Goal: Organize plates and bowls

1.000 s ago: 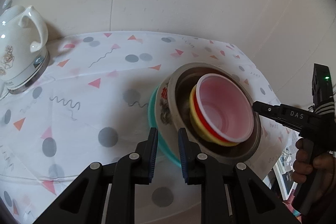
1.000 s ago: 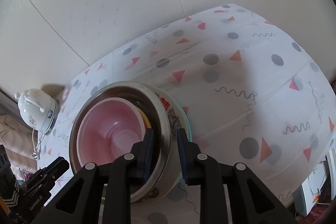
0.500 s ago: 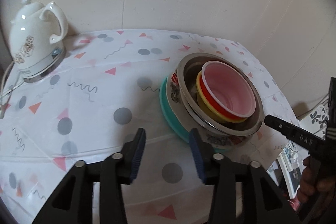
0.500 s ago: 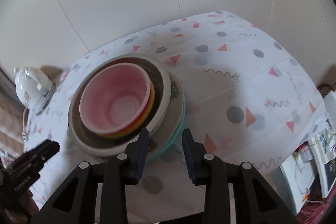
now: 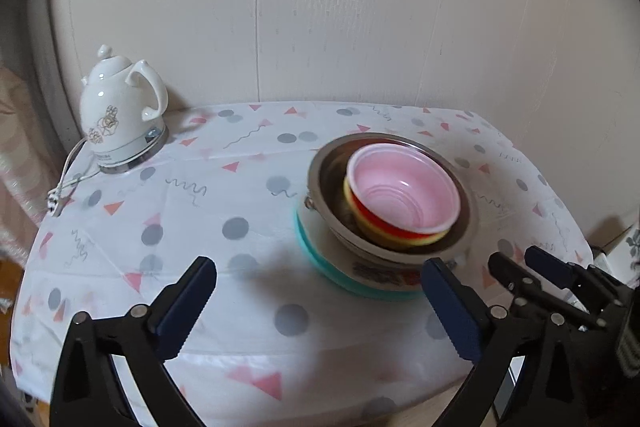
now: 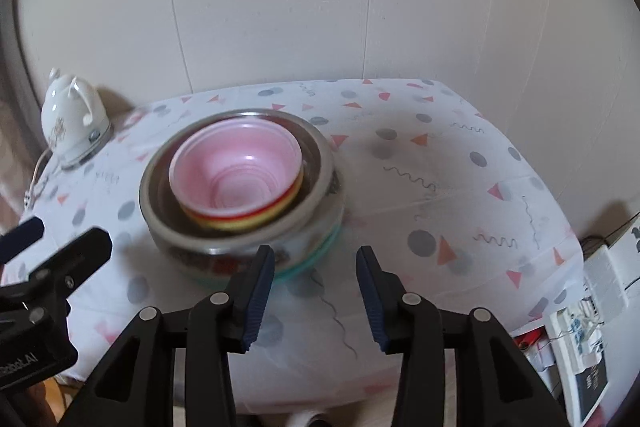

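Note:
A stack of dishes stands on the table: a pink bowl (image 5: 404, 193) inside red and yellow bowls, all in a steel bowl (image 5: 320, 175), on a patterned white plate (image 5: 384, 273) over a teal plate (image 5: 316, 259). The same stack shows in the right wrist view, pink bowl (image 6: 236, 171) in steel bowl (image 6: 160, 215). My left gripper (image 5: 320, 311) is wide open and empty, back from the stack near the table's front edge. My right gripper (image 6: 316, 291) is open and empty, just in front of the stack; it also shows in the left wrist view (image 5: 532, 271).
A white kettle (image 5: 118, 115) with a cord stands at the table's back left, also seen in the right wrist view (image 6: 72, 119). The table has a patterned cloth (image 5: 200, 227). A wall is close behind. Papers and cables (image 6: 584, 331) lie off the right edge.
Both grippers have let go of the stack's rim, opened wide and pulled back toward the front edge. The stack stays on the table.

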A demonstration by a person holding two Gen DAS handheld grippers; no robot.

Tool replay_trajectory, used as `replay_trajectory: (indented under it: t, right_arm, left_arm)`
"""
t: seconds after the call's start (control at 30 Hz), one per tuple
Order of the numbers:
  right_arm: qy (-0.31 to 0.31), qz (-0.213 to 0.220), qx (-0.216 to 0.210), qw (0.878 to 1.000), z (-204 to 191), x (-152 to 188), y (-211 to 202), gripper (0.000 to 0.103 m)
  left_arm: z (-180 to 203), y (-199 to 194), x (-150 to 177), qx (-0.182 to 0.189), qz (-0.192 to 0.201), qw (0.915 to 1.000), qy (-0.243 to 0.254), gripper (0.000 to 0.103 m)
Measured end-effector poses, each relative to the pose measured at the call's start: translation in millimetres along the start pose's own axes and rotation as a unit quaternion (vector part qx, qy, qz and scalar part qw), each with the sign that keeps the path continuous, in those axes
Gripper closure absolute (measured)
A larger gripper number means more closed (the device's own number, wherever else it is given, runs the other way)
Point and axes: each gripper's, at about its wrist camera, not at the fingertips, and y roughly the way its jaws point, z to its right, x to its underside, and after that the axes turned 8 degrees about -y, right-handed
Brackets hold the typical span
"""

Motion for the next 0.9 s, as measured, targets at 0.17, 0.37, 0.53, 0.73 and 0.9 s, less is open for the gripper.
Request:
replay_trajectory:
  t: [0.17, 0.37, 0.53, 0.73, 0.9]
  right_arm:
    - [-0.008, 0.03, 0.005, 1.0, 11, 12, -11, 0.052]
    - [-0.01, 0.055, 0.004, 0.998, 16, 11, -28, 0.051]
    - [0.007, 0.059, 0.017, 0.998, 11, 11, -37, 0.05]
    - [0.036, 0.04, 0.039, 0.998, -3, 20, -38, 0.05]
    - [0.049, 0.029, 0.054, 0.997, -22, 32, -39, 0.05]
  left_arm:
    - [11, -13, 19, -0.018, 0.01, 0.9998, -0.005, 0.0]
    - [21, -34, 19, -0.017, 0.044, 0.9989, 0.007, 0.0]
    - [21, -44, 12, -0.01, 0.061, 0.9977, 0.027, 0.0]
    - [5, -46, 11, -0.004, 0.049, 0.9974, 0.053, 0.0]
    - [-16, -45, 14, 0.006, 0.042, 0.9974, 0.059, 0.0]
